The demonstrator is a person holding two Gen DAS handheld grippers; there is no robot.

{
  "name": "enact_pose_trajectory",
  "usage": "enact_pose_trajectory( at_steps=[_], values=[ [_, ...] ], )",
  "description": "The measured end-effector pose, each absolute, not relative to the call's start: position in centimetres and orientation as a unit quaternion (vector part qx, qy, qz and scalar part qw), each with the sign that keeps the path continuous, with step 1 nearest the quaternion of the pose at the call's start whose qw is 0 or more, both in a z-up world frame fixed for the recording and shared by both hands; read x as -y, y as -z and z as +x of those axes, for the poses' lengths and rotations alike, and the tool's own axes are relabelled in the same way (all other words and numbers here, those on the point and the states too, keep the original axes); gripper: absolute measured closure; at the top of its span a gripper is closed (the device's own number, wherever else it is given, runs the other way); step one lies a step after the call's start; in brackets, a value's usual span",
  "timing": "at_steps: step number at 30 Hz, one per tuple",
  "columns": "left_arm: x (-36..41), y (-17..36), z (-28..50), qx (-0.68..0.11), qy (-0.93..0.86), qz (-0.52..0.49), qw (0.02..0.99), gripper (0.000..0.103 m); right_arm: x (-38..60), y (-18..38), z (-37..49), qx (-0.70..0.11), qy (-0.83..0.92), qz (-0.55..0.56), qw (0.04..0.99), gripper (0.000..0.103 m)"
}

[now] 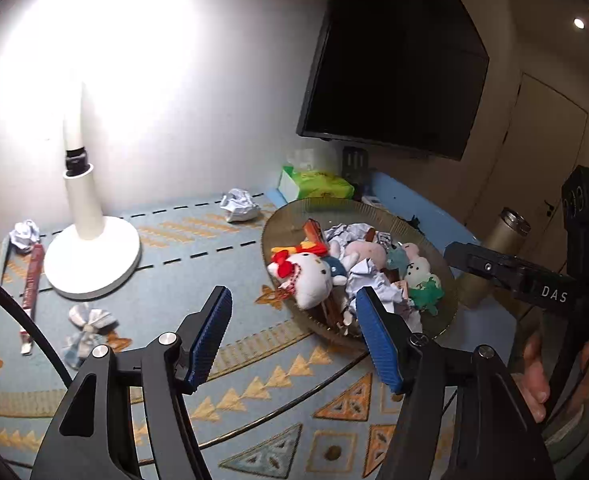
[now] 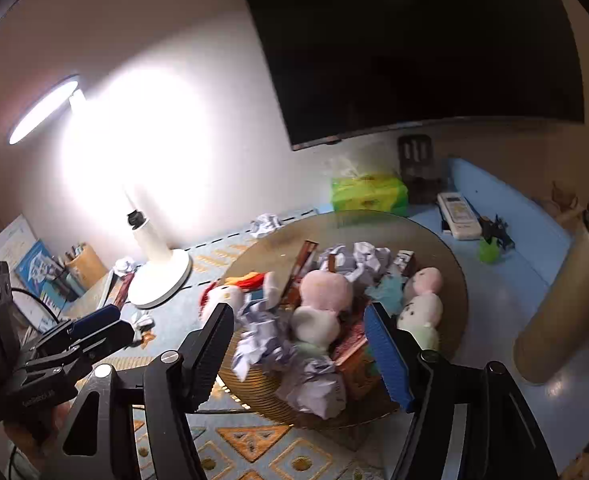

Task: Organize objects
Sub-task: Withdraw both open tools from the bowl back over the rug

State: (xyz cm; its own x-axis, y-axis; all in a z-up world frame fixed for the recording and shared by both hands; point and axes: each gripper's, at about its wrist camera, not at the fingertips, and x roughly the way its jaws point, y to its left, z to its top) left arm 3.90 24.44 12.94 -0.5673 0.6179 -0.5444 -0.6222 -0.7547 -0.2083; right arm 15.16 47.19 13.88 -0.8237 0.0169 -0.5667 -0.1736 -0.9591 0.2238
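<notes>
A ribbed amber glass dish [image 1: 294,210] sits on the patterned tablecloth, heaped with a white cat plush with a red bow [image 1: 310,278], a pink plush [image 2: 326,288], a small white-and-green plush [image 2: 420,314] and crumpled paper balls [image 2: 314,390]. My left gripper [image 1: 294,320] hangs open just short of the dish's near rim, with nothing between its blue pads. My right gripper [image 2: 298,320] is open above the near side of the dish [image 2: 452,272]; its pads [image 2: 386,354] touch nothing. Each gripper shows at the edge of the other's view.
A lit white desk lamp [image 1: 90,248] stands left of the dish. Loose paper balls [image 1: 239,205], a fabric bow [image 1: 88,326] and a long red packet [image 1: 32,280] lie on the cloth. A green tissue box [image 1: 314,186], a remote [image 2: 458,216] and a tall flask [image 2: 566,300] are behind and right.
</notes>
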Motion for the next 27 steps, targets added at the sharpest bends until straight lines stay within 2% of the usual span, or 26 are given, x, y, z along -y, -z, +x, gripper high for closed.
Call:
enact_pose_trajectory(
  at_steps=[4,6,8,10,13,18,23,27],
  values=[
    [-19.0,-13.1,5.2,0.004,-0.901,-0.296,0.318,0.04,-42.4,-15.3,15.7,-0.089,-0.954,-0.287,0.016,0.031],
    [-16.0,-12.7,5.8,0.019,-0.894,-0.302,0.33,0.036,-40.0,-15.3,15.5,-0.075,-0.954,-0.29,-0.008,0.009],
    [-13.1,-11.7,6.1,0.043,-0.89,-0.315,0.327,0.017,-37.4,-14.7,15.2,-0.059,-0.953,-0.294,-0.031,0.004],
    [-9.9,-10.5,6.2,0.081,-0.892,-0.321,0.309,0.001,-34.6,-13.4,14.7,-0.033,-0.95,-0.307,-0.05,0.004],
    [-5.8,-8.6,5.7,0.099,-0.908,-0.329,0.24,0.001,-31.1,-10.5,13.1,-0.01,-0.937,-0.344,-0.065,0.004],
    [-2.3,-4.6,3.8,0.044,-0.929,-0.352,0.107,0.001,-28.1,-4.7,9.8,-0.022,-0.915,-0.396,-0.072,0.004],
    [-0.7,-1.8,2.5,0.064,-0.913,-0.39,0.104,0.001,-28.0,-0.4,7.7,-0.051,-0.899,-0.432,-0.043,0.004],
    [-0.7,-1.9,2.7,0.062,-0.918,-0.381,0.09,0.001,-28.9,-0.5,7.3,-0.068,-0.901,-0.428,-0.031,0.004]
  ],
)
